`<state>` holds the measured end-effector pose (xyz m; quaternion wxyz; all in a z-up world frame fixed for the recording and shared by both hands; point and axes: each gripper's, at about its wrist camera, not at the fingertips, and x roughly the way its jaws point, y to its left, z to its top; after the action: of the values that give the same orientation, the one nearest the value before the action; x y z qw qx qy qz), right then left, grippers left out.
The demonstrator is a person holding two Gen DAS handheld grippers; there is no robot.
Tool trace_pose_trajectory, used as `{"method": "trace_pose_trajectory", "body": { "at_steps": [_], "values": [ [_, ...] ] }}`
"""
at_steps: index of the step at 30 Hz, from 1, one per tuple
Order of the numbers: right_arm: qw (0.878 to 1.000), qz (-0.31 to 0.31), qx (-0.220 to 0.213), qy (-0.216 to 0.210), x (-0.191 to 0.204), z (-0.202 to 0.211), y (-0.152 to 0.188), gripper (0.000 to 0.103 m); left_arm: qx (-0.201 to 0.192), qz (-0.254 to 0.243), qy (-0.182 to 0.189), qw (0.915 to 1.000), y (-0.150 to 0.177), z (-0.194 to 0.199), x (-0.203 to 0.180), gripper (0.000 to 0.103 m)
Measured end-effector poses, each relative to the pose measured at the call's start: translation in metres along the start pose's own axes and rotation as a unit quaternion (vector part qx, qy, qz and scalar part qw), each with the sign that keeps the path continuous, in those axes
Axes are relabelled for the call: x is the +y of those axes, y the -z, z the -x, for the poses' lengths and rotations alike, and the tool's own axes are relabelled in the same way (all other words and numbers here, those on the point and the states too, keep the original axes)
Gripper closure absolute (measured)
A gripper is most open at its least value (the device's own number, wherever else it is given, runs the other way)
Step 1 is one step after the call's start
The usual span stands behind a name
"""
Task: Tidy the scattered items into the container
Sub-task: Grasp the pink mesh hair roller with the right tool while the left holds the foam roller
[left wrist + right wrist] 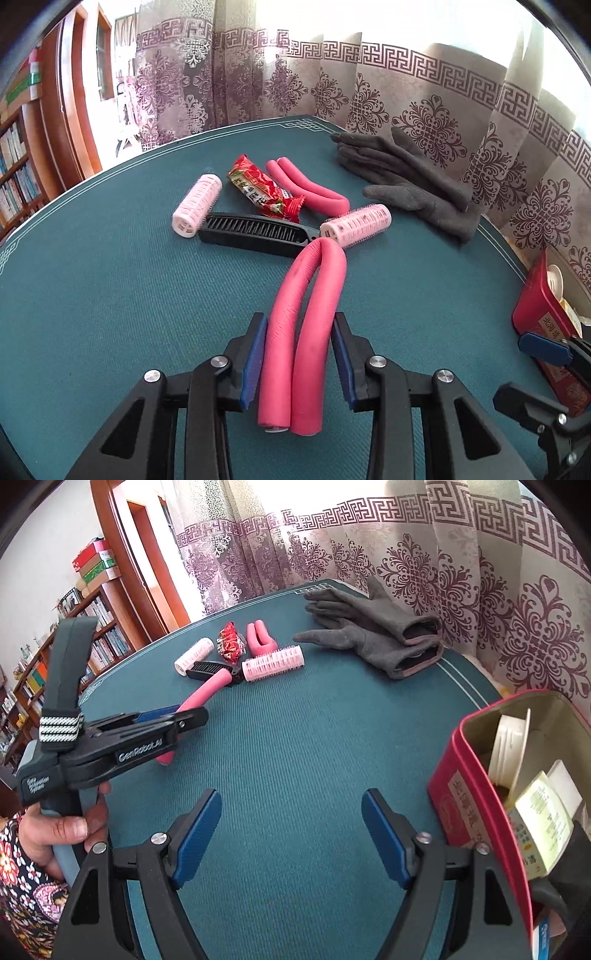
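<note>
My left jaws [299, 354] are squeezed around a bent pink foam roller [303, 332], and both its legs sit between the blue pads. My right jaws [291, 834] are wide apart with nothing in them, just above the green surface [295, 738].

I count two bent pink foam rollers; the second foam roller [310, 184] lies further back. There are two pale pink hair curlers, the left curler [195, 205] and the right curler [356, 223]. I see one black comb [255, 229], one red snack packet [266, 188] and two grey gloves [406, 177].

Only my right view looks inside the red tin [476, 775], near my right jaws, with a white cup and paper packets in it. It also shows a hand [62, 827] holding my left gripper.
</note>
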<state>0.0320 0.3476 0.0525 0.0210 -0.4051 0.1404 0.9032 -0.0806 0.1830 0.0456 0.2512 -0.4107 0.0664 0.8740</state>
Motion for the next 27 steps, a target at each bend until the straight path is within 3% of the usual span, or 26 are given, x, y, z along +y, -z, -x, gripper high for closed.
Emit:
{"method": "trace_pose_trajectory", "body": {
  "at_steps": [4,13,27],
  "values": [
    [1.0,-0.019,0.007,-0.016,0.002,-0.026,-0.027,0.022,-0.004,0.034,-0.009,0.9994,0.004,0.01,0.024,0.066],
    [0.999,-0.024,0.026,0.009,0.01,-0.094,-0.08,0.022,0.004,0.079,-0.016,0.9967,0.012,0.001,0.054,0.066],
    [0.998,0.047,0.015,0.042,0.026,-0.136,-0.107,0.021,0.007,0.087,-0.009,0.9961,0.015,-0.005,0.058,0.066]
  ]
}}
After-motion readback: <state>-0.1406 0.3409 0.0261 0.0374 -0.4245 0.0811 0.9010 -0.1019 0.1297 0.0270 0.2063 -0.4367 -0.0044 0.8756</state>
